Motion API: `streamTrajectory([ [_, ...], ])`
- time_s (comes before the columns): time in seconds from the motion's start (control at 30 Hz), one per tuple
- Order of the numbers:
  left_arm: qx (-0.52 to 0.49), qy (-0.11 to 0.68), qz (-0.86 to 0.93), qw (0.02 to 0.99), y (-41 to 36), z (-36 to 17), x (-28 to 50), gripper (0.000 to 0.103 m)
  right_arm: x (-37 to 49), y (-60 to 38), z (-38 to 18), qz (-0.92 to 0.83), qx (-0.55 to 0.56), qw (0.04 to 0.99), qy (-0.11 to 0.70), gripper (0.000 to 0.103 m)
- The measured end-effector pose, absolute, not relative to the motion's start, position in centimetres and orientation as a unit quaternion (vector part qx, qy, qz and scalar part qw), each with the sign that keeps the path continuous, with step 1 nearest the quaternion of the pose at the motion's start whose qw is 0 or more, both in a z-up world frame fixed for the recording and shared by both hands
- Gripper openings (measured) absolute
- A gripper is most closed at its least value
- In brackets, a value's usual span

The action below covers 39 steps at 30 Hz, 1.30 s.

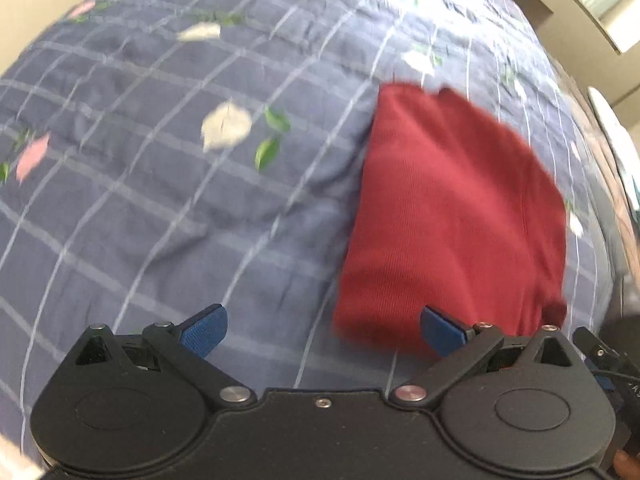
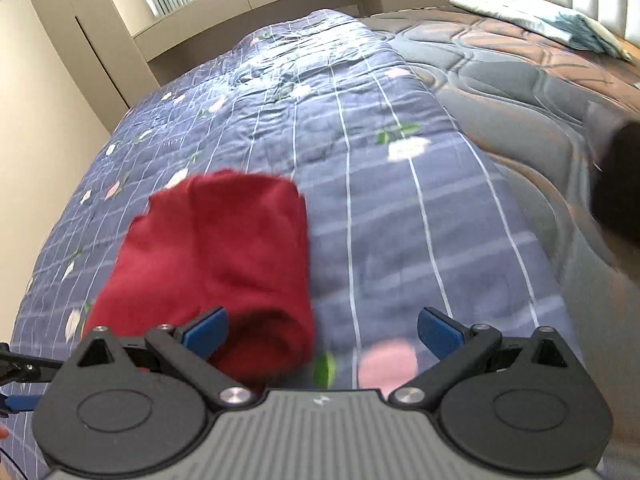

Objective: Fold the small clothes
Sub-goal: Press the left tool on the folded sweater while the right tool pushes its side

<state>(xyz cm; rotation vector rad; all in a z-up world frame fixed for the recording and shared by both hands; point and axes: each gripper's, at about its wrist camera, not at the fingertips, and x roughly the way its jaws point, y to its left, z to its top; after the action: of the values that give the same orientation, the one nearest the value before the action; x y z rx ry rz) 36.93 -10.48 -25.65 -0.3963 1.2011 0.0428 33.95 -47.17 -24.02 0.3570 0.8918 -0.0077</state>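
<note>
A small dark red garment [image 1: 452, 216] lies folded into a compact block on the blue checked floral quilt [image 1: 160, 200]. It also shows in the right wrist view [image 2: 216, 264], left of centre. My left gripper [image 1: 324, 330] is open and empty, its right blue pad [image 1: 442, 332] over the garment's near edge. My right gripper [image 2: 322, 330] is open and empty, its left blue pad [image 2: 204, 332] over the garment's near right corner. Both hover just short of the cloth.
The quilt [image 2: 380, 200] covers a bed. A bare quilted mattress [image 2: 520, 92] lies to the right with a pale pillow [image 2: 536, 20] at its far end. Beige walls and cabinets [image 2: 60, 100] stand behind. A dark blurred shape [image 2: 616, 184] sits at the right edge.
</note>
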Motion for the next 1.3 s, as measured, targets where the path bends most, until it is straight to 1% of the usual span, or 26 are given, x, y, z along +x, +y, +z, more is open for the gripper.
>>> streamTrajectory([
  [0.13,-0.184,0.547,0.020,0.816,-11.0,-25.5,40.7,0.102,37.9,-47.4,-24.7,0.062,0.189,0.872,0.447,0.103],
  [0.3,-0.186,0.545,-0.015,0.818,-12.0,-25.7,43.2,0.102,41.4,-47.5,-26.3,0.109,0.205,0.863,0.449,0.103],
  [0.47,-0.181,0.551,-0.021,0.814,-12.7,-27.3,44.7,0.102,43.4,-48.8,-28.4,0.144,0.299,0.829,0.450,0.103],
  [0.57,-0.184,0.555,-0.019,0.811,-12.9,-28.4,45.6,0.102,44.3,-49.3,-29.7,0.149,0.326,0.812,0.461,0.103],
  [0.73,-0.202,0.566,-0.022,0.799,-13.3,-30.1,46.7,0.102,44.7,-49.4,-30.6,0.161,0.322,0.812,0.460,0.103],
  [0.87,-0.230,0.575,-0.017,0.785,-13.2,-32.0,46.8,0.103,44.3,-49.8,-31.1,0.159,0.346,0.809,0.448,0.103],
  [0.93,-0.248,0.565,-0.019,0.787,-12.8,-32.8,46.5,0.103,44.1,-50.1,-31.3,0.158,0.357,0.807,0.443,0.103],
  [1.13,-0.241,0.554,-0.028,0.796,-12.9,-32.8,46.3,0.103,44.0,-50.4,-31.6,0.167,0.365,0.806,0.435,0.103],
  [1.3,-0.242,0.568,-0.027,0.786,-12.7,-32.6,46.6,0.103,43.7,-50.7,-31.6,0.172,0.363,0.808,0.431,0.103],
])
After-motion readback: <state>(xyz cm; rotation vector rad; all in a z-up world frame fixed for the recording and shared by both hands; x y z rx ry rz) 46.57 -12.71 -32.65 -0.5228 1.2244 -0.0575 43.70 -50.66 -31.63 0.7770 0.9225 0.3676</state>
